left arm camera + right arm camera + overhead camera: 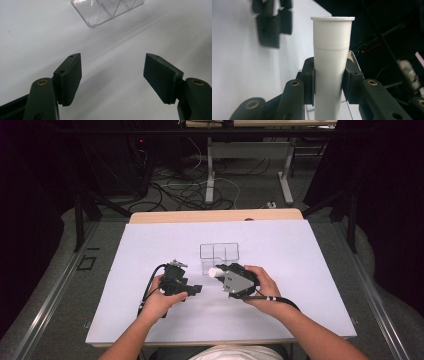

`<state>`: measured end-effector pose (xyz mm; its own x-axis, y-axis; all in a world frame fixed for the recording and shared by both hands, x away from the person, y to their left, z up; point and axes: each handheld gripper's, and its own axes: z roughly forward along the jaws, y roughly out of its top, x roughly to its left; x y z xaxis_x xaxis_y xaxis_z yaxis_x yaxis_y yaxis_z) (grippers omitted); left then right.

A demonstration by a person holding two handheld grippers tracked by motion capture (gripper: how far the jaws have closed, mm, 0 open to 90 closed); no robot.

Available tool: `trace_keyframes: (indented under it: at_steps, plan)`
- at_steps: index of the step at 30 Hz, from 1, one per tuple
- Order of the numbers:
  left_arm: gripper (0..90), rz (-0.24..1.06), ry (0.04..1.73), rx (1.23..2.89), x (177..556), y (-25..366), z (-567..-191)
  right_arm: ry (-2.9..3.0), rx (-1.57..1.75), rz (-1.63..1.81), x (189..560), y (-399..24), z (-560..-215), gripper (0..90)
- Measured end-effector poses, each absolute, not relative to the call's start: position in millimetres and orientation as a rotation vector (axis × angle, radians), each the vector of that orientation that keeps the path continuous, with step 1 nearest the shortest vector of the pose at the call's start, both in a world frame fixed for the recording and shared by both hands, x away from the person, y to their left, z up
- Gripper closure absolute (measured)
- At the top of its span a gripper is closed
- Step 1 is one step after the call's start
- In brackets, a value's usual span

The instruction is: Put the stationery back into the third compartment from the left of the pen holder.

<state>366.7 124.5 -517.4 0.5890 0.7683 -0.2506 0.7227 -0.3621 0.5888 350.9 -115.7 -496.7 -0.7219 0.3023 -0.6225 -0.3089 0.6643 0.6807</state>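
A white plastic tube (pixel 332 50) with a flanged end stands clamped between the two black jaws of my right gripper (pixel 329 80). In the high view that right gripper (pixel 221 272) hangs above the middle of the table, and the tube (pixel 216 271) sticks out of it toward the left. My left gripper (pixel 196 290) is just to its left, low over the white sheet (pixel 300 270). Its jaws stand open with only bare sheet between them, as the left gripper view shows around the gripper (pixel 112 72). A clear divided box (pixel 219 256) sits right behind both grippers, and its corner (pixel 105 11) lies ahead of the left jaws.
The white sheet covers nearly the whole tabletop, with a wooden edge (pixel 215 216) showing at the back. Beyond the table are desk legs (pixel 210 175) and loose cables (pixel 175 190) on the floor. Dark frame struts (pixel 80 220) stand at both sides.
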Motion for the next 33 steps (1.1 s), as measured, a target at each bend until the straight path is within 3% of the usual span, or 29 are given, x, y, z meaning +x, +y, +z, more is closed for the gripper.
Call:
trace_keyframes:
  at_steps: [9, 14, 26, 33]
  plan:
    - [25.2, 0.127, 1.168, 2.145, 369, 126, -520, 2.146, 0.313, 1.271, 376, -122, -483, 66.7]
    - [16.4, 0.143, 1.178, 2.142, 371, 128, -524, 2.122, 0.459, 1.35, 392, -127, -482, 66.7]
    - [14.9, 0.182, 1.205, 2.137, 373, 131, -527, 2.067, 0.578, 1.389, 412, -133, -484, 66.7]
    - [6.9, 0.187, 1.189, 2.119, 373, 131, -528, 2.056, 0.636, 1.402, 422, -135, -489, 66.7]
